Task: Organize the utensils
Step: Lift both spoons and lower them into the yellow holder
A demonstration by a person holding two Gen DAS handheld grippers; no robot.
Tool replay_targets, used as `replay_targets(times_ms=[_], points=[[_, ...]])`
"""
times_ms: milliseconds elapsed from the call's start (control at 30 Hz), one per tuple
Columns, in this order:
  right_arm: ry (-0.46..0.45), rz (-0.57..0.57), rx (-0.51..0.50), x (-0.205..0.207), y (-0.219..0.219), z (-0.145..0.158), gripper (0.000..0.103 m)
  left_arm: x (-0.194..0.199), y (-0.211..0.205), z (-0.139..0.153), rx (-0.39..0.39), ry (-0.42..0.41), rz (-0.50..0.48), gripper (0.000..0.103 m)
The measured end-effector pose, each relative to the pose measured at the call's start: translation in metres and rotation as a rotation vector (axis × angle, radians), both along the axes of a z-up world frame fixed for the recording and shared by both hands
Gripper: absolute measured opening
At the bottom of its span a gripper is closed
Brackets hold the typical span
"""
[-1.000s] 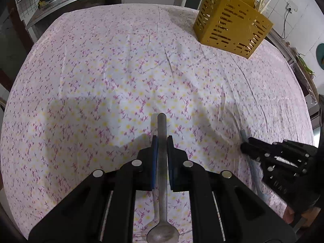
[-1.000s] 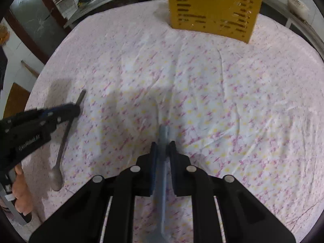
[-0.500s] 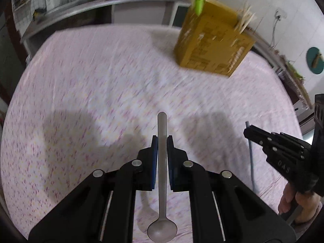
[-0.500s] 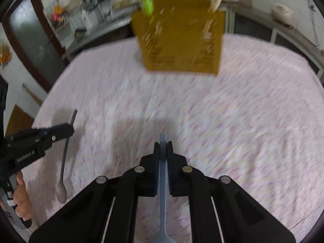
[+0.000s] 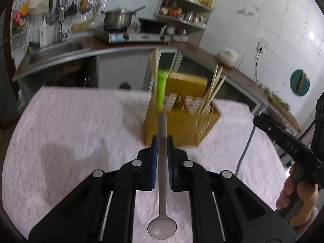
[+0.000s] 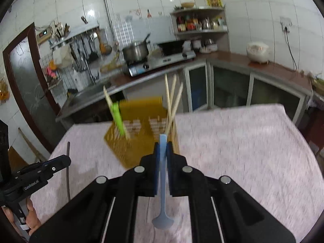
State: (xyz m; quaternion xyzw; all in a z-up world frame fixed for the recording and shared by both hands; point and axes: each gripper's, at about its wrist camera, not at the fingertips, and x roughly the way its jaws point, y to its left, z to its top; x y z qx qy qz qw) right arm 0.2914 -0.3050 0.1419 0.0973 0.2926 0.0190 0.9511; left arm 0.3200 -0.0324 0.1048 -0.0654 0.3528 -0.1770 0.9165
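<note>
Above the pink-patterned cloth-covered bench (image 5: 70, 125), the left tool (image 5: 162, 139) grips a grey metal spoon (image 5: 162, 182); the right tool (image 6: 163, 145) grips a pale-blue plastic spoon (image 6: 162, 182), both before the yellow slotted utensil holder (image 5: 182, 127).

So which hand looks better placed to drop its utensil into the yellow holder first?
Probably the right. Its tool, shut on the blue utensil, points almost straight into the yellow holder. The left tool, shut on the metal spoon, seems farther back.
</note>
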Motion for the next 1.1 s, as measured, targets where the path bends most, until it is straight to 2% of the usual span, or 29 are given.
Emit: replay_targets(times_ms=[100,167,267,367,600,733,833,967,1100], points=[[-0.048,-0.013,-0.024,0.018,-0.003,0.023,0.007,0.012,-0.011,0.022,-0.010,-0.063,-0.001,0.008],[-0.082,-0.022,-0.026,0.025,-0.007,0.038,0.007,0.021,-0.020,0.037,-0.008,-0.135,0.000,0.008],[-0.123,-0.045,-0.019,0.040,-0.018,0.059,0.007,0.038,-0.027,0.050,-0.020,-0.190,0.000,0.008],[-0.153,-0.053,-0.006,0.056,-0.021,0.072,0.007,0.055,-0.035,0.060,-0.050,-0.233,-0.011,0.008],[-0.207,-0.033,-0.051,0.079,-0.011,0.089,0.007,0.092,-0.044,0.073,-0.085,-0.339,0.005,0.008],[-0.201,-0.022,-0.029,0.094,-0.012,0.087,0.007,0.111,-0.050,0.062,-0.075,-0.338,-0.004,0.008],[-0.195,-0.015,-0.048,0.104,-0.007,0.079,0.007,0.117,-0.053,0.042,-0.061,-0.324,-0.019,0.008],[-0.158,0.014,-0.042,0.117,-0.002,0.053,0.007,0.121,-0.050,0.019,-0.042,-0.305,-0.024,0.008],[-0.085,0.053,-0.044,0.124,0.006,0.017,0.007,0.126,-0.043,-0.006,-0.050,-0.245,-0.026,0.008]])
